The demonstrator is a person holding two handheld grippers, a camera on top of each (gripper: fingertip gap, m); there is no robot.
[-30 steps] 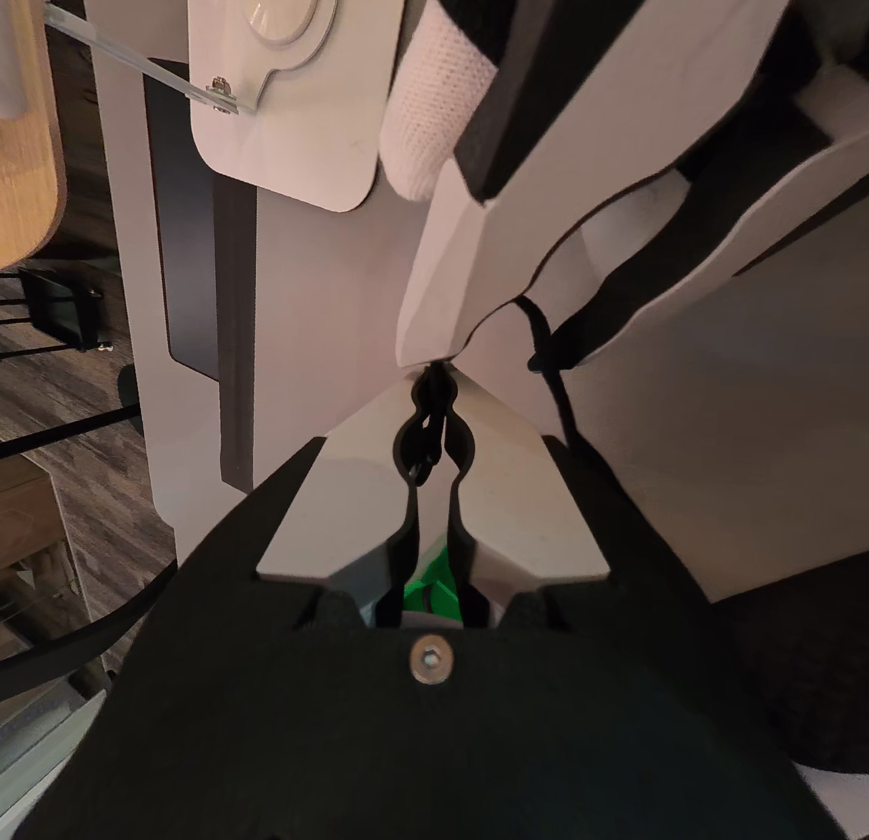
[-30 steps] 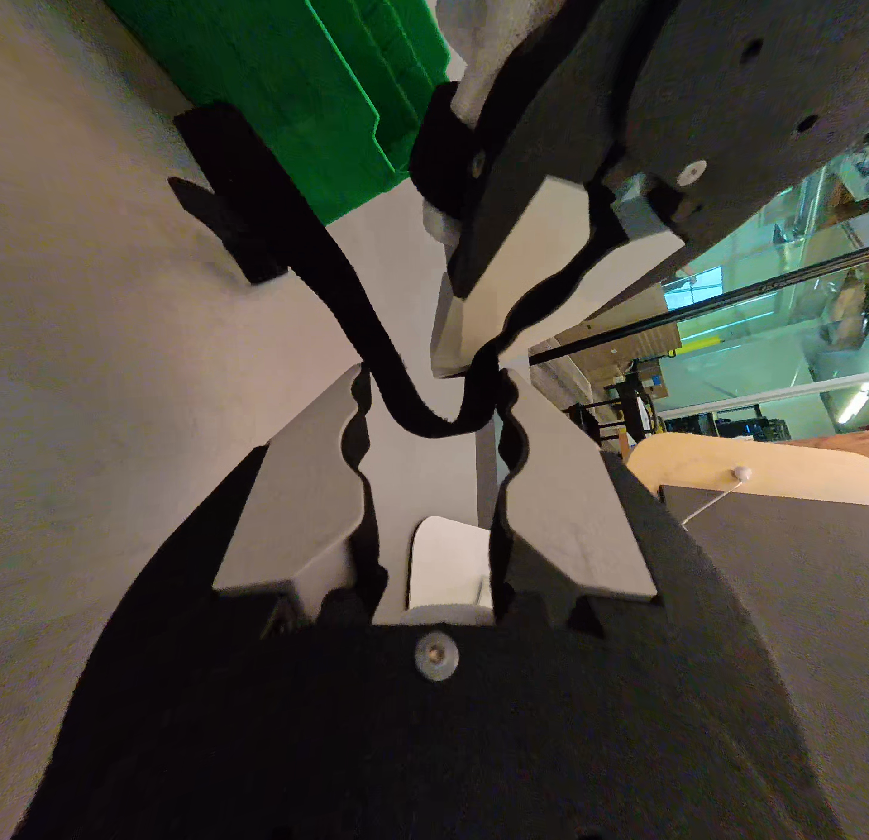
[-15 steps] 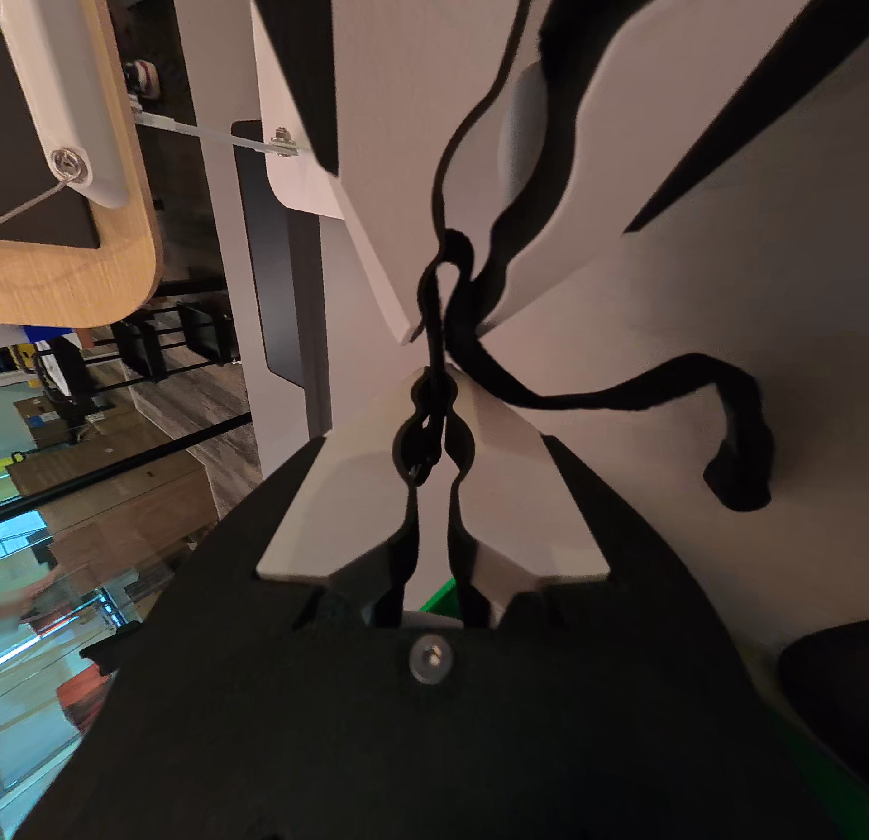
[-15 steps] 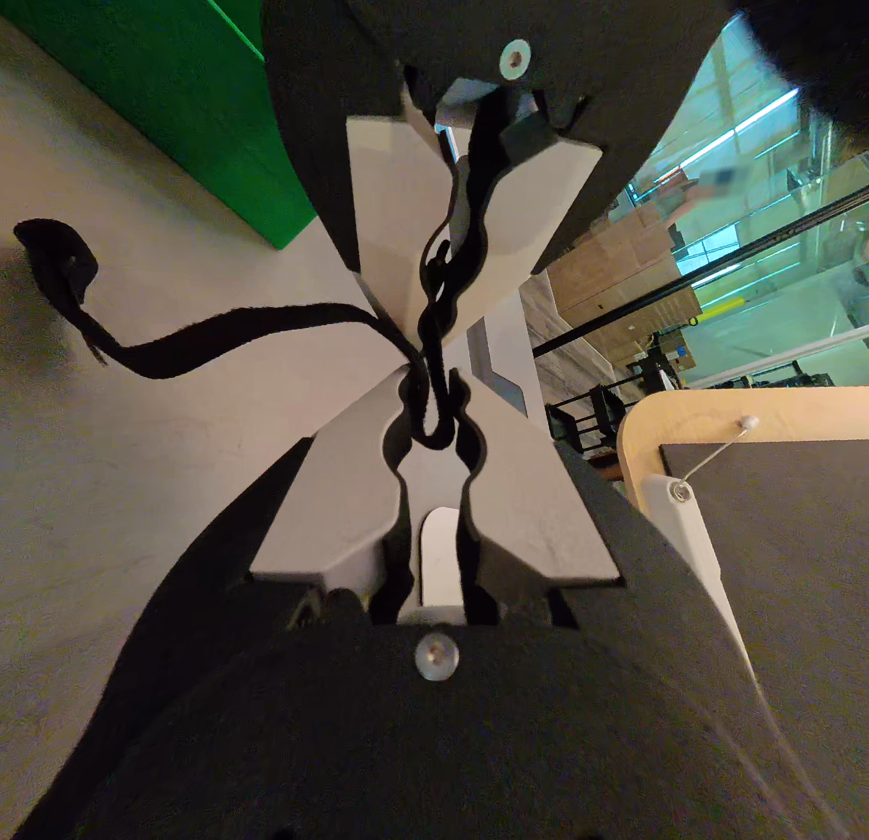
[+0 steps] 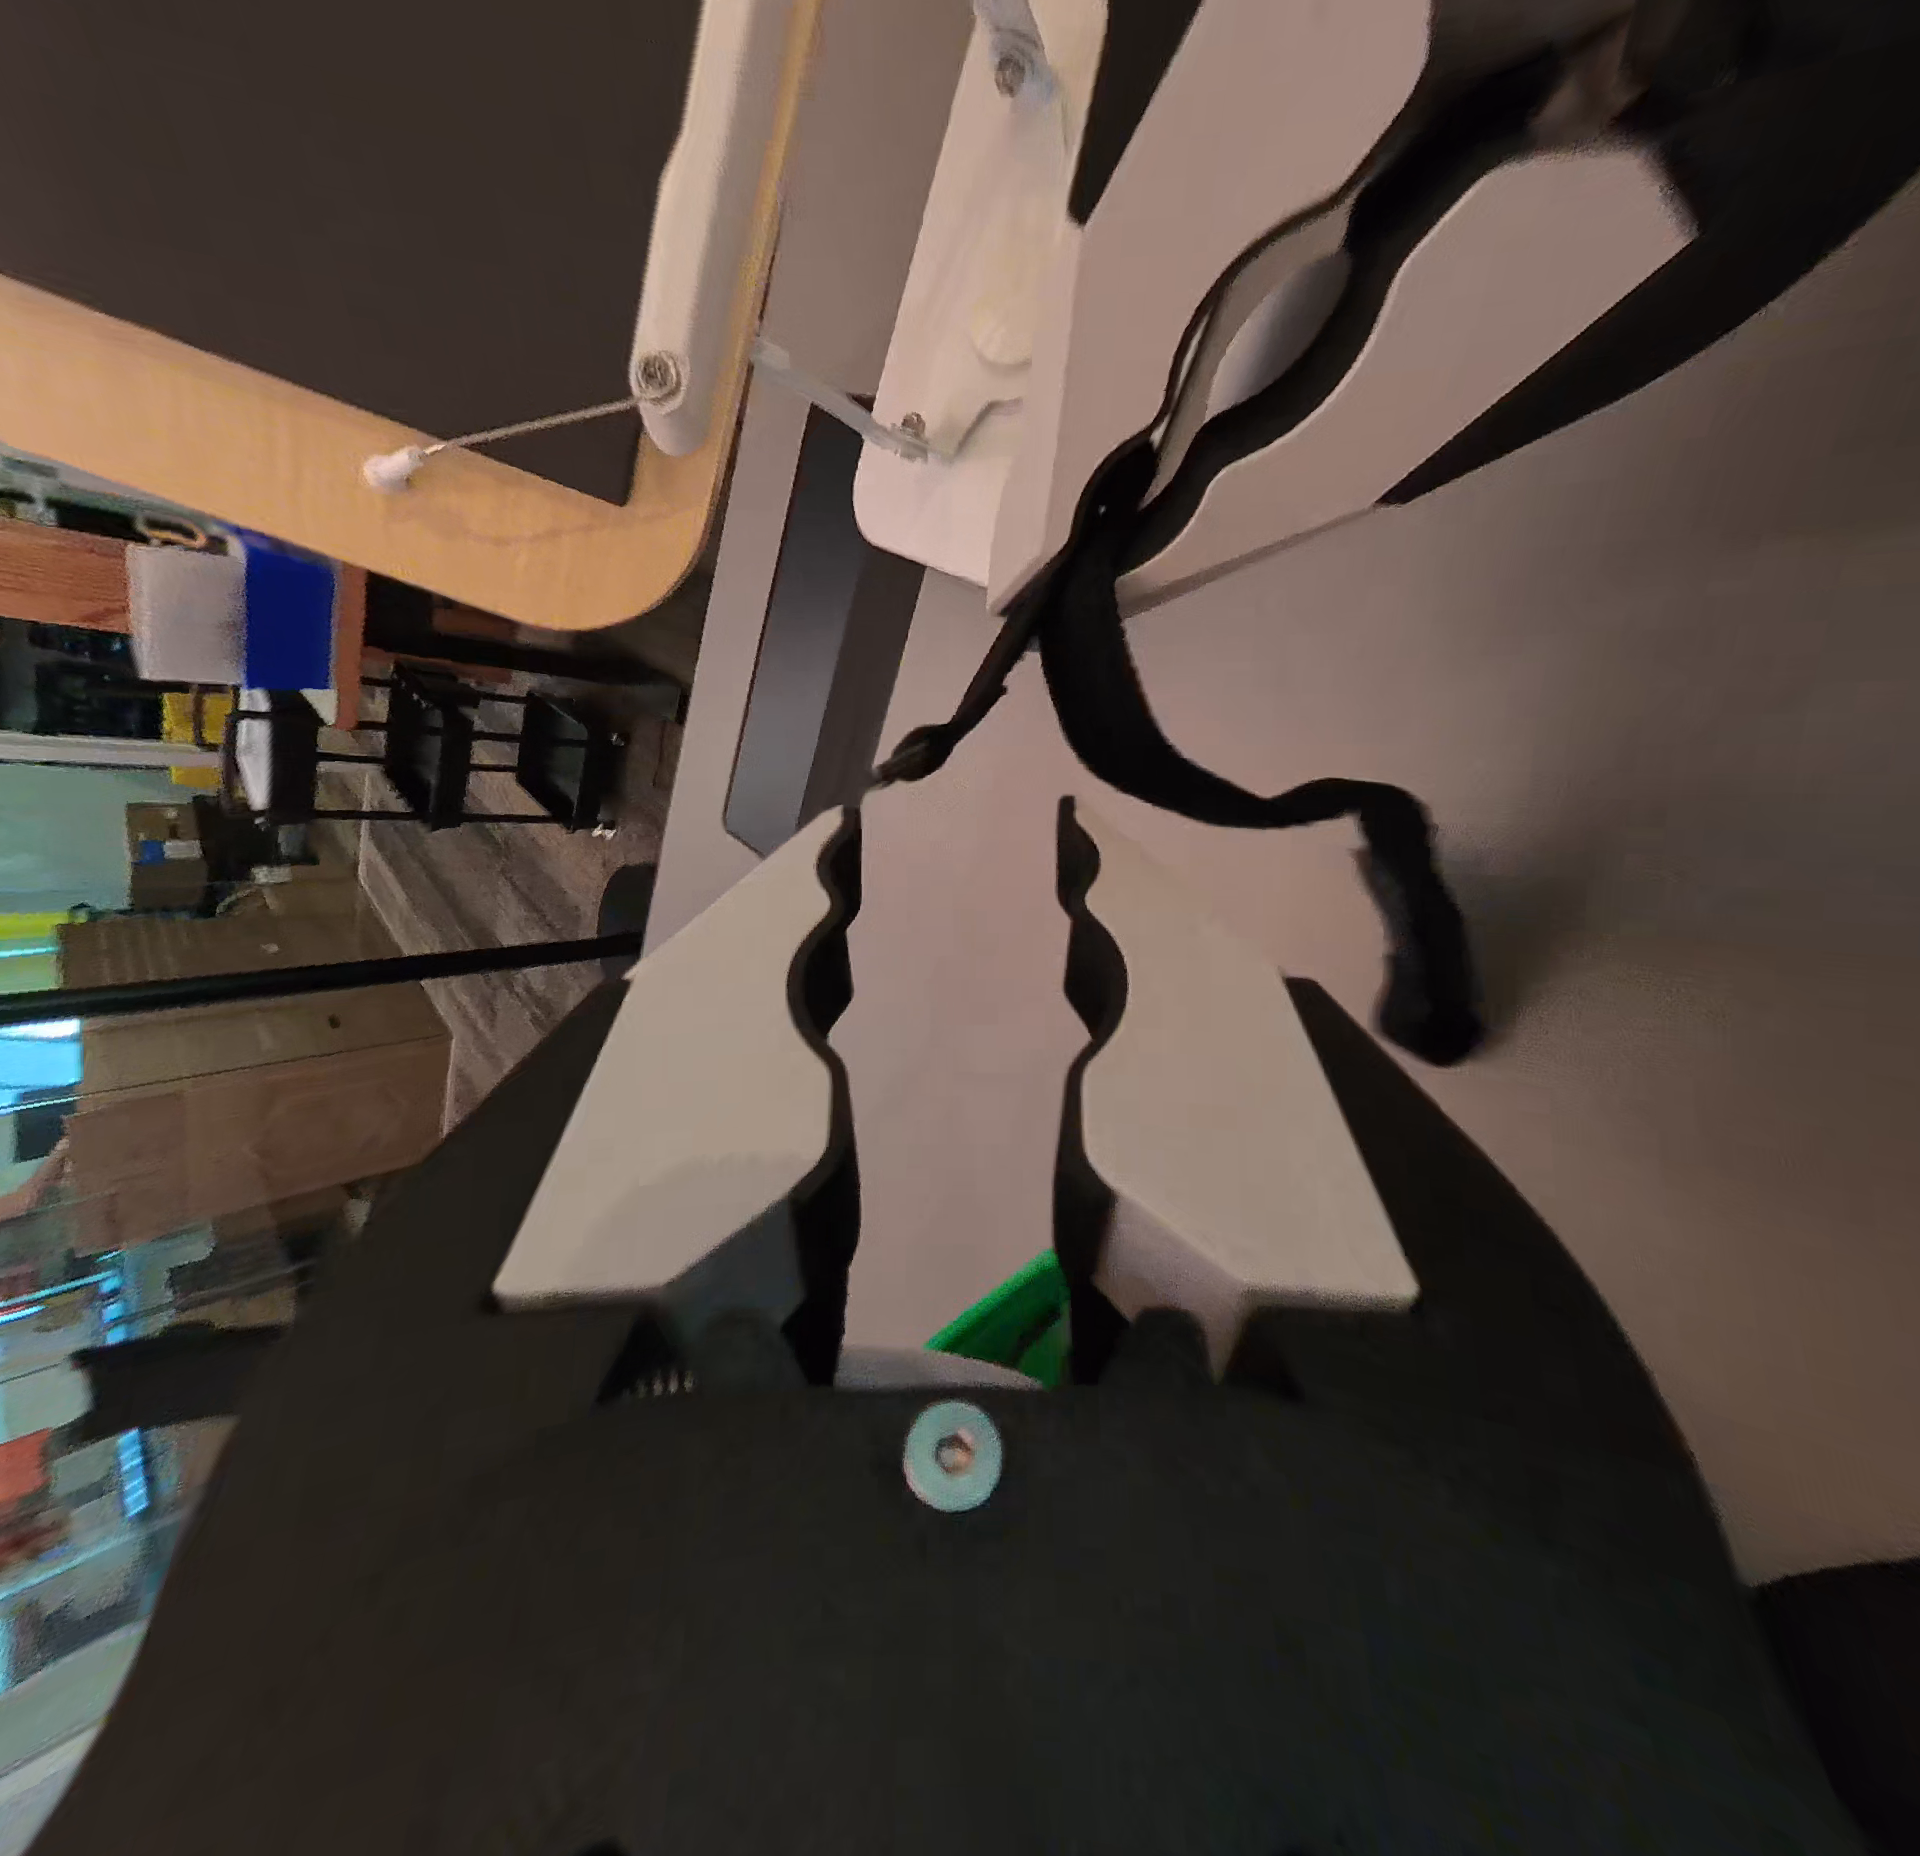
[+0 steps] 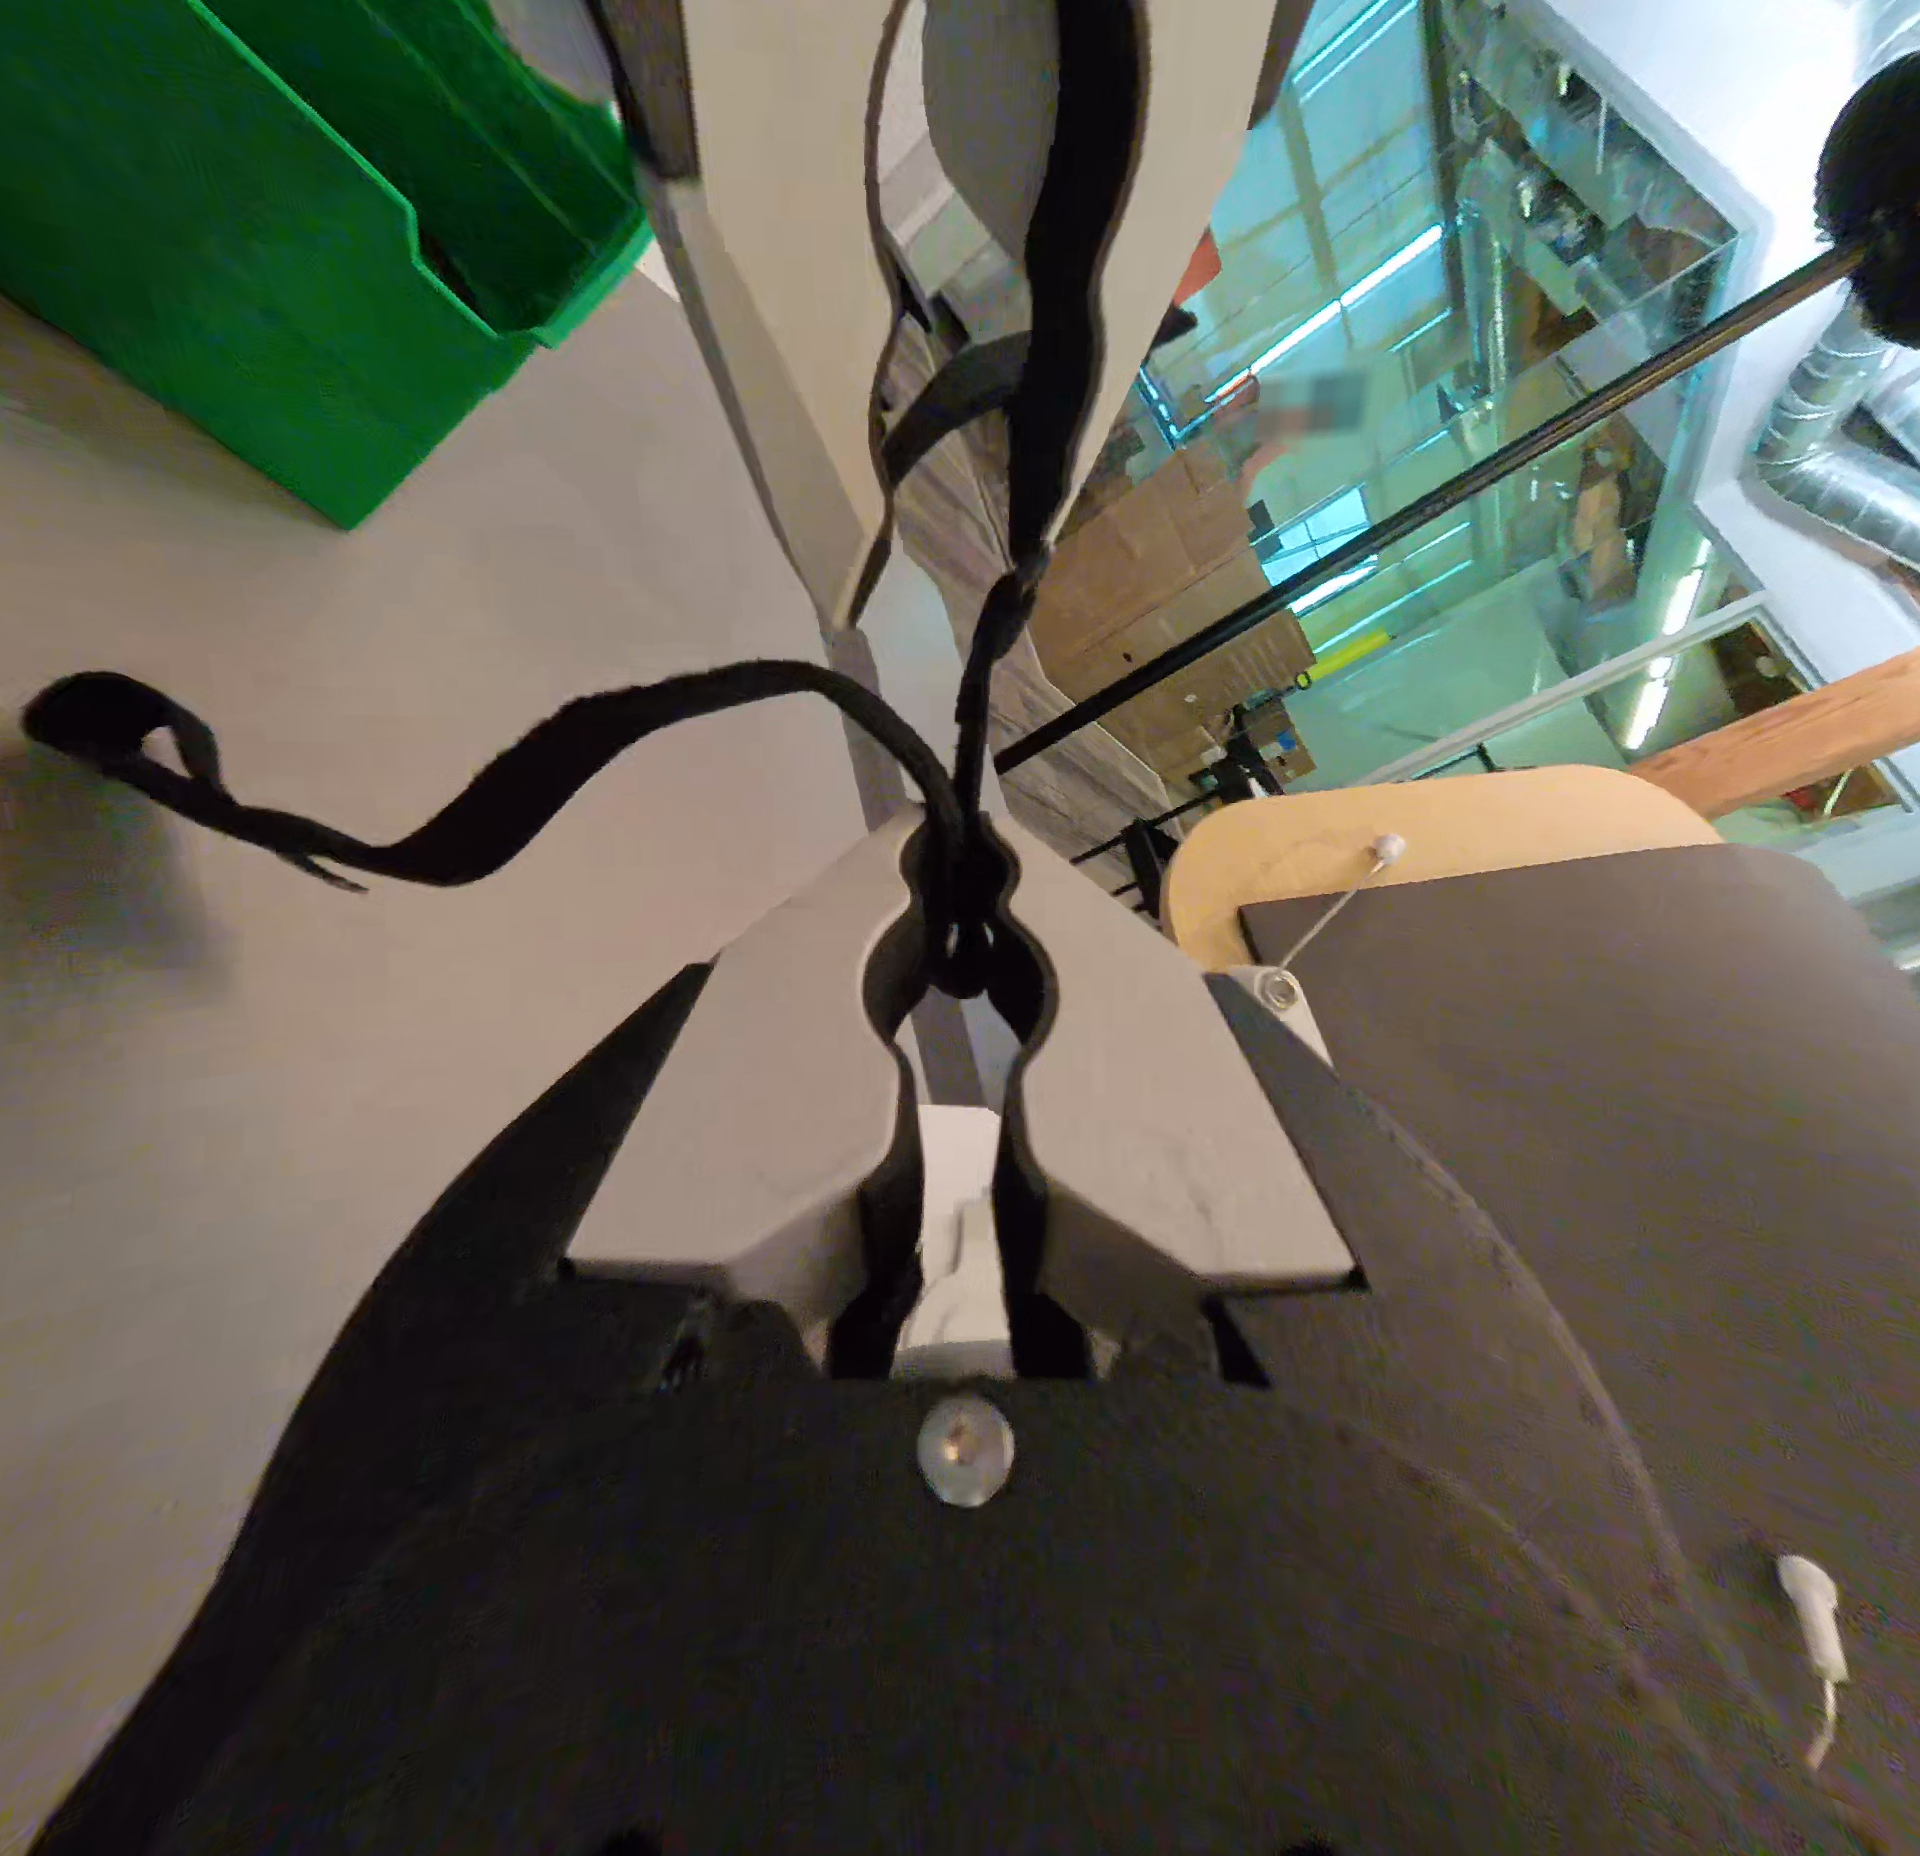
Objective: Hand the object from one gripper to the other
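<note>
A black fabric strap [image 6: 582,757] hangs from my right gripper [image 6: 961,840], which is shut on it near its middle. One long end with a loop trails left over the pale tabletop [image 6: 312,1027]. A thin short end rises toward my left gripper [image 6: 945,580], which faces mine from above with its jaws apart. In the left wrist view my left gripper [image 5: 956,814] is open and empty. The strap [image 5: 1236,798] hangs from the right gripper [image 5: 1081,570] just beyond it. The strap's thin end lies close to my left fingertip [image 5: 831,850].
A green plastic bin [image 6: 260,196] stands on the table at the upper left; a corner of it shows in the left wrist view [image 5: 1008,1307]. A dark panel with a wooden rim [image 6: 1455,840] is at the right, also in the left wrist view [image 5: 416,476]. A black pole [image 6: 1455,476] crosses behind. One gripper's finger ends stand about 4 cm off the other's.
My left gripper has opened and let go of the strap and drawn back a little. My right gripper has closed fully on the strap and now holds it alone.
</note>
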